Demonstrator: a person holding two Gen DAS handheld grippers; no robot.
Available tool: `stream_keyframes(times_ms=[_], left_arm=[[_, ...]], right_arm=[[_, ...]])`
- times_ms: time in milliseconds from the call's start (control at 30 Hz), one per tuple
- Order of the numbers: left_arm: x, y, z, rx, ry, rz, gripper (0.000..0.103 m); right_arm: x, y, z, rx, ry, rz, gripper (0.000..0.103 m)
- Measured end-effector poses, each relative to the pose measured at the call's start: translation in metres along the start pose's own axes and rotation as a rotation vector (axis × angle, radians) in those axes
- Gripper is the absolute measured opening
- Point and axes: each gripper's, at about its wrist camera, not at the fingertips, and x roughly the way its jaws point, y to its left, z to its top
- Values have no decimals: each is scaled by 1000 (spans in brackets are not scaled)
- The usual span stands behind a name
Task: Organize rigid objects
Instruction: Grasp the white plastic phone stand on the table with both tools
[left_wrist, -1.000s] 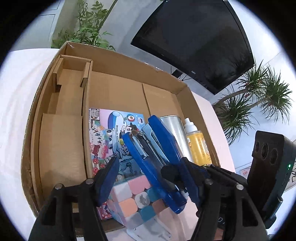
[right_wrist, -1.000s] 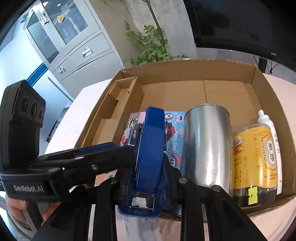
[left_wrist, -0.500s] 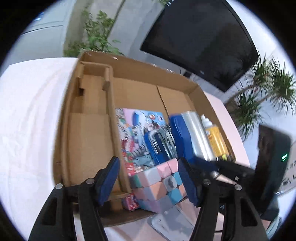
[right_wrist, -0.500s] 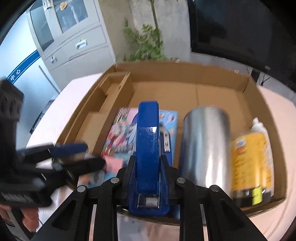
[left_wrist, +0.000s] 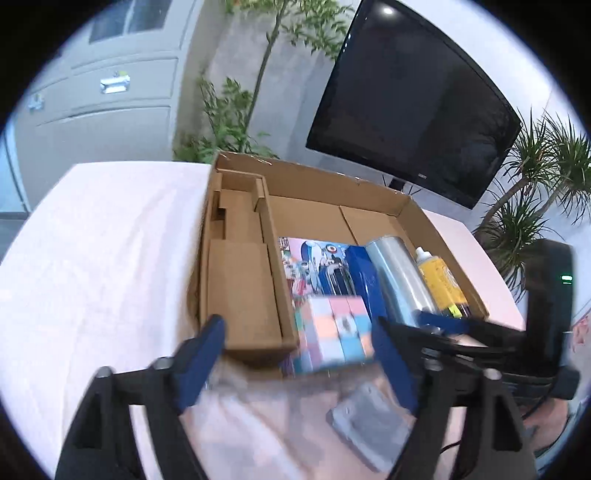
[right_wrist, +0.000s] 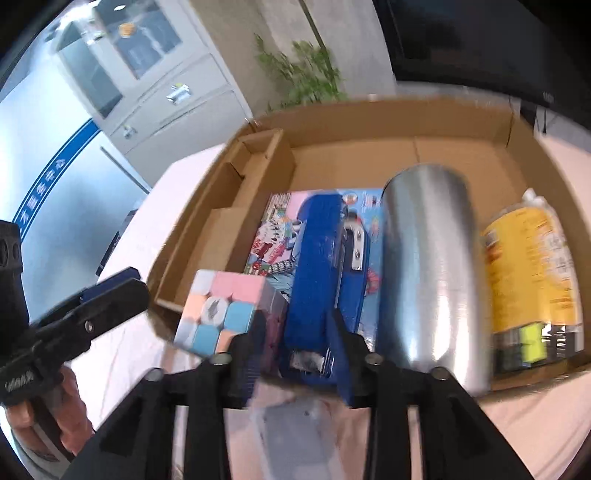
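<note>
- Cardboard box (right_wrist: 406, 122) sits on a table under a pale pink cloth (left_wrist: 110, 258); the narrow compartment along its left side holds only cardboard inserts.
- Blue stapler (right_wrist: 317, 273) lies in the main compartment on a colourful illustrated card (right_wrist: 273, 229), just beside a steel tumbler (right_wrist: 424, 266) lying on its side.
- Yellow-labelled bottle (right_wrist: 528, 258) lies at the tumbler's right, against the box wall.
- Pastel puzzle cube (right_wrist: 218, 310) rests at the near edge of the box, to the left of the stapler.
- Right gripper (right_wrist: 291, 358): jaws have just been opening and now stand apart. The stapler's near end lies between them; the pads do not appear to press on it.
- Left gripper (left_wrist: 295, 354): jaws have just been opening and stand wide, gripping nothing. It hovers before the box's near edge; the cube shows beyond the gap.
- A flat grey object (left_wrist: 365, 421), blurred, lies on the cloth in front of the box.
- Dark monitor (left_wrist: 406, 99) stands behind the box.
</note>
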Motion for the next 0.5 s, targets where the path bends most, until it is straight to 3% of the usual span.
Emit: stream_keyframes(times_ms=[33,100,200,300,400,467,500], left_arm=[[-7,-2,-11,-9,6,-22,83],[-8,-3,-26,-46,34,-64,83],[13,-7,-55,-125,153,-130,83],[44,-13,-76,-187,253,-168,81],[73,-17,-87,-249,338,-208,80],[84,-20,-92,-271,362,-247,67],[84,-21,-94,-275,351,-266,66]], right_arm=[[-19,-1,-12,-31,-53,10,100],[-42,-3,-35,-87,-103,3,102],[-46,-4,-81,-142,-45,21,103],[-23,5,-117,-200,55,58,93],[-6,11,-129,-217,62,37,83],[2,11,-131,-215,64,11,76],[4,11,-131,-212,69,19,69]])
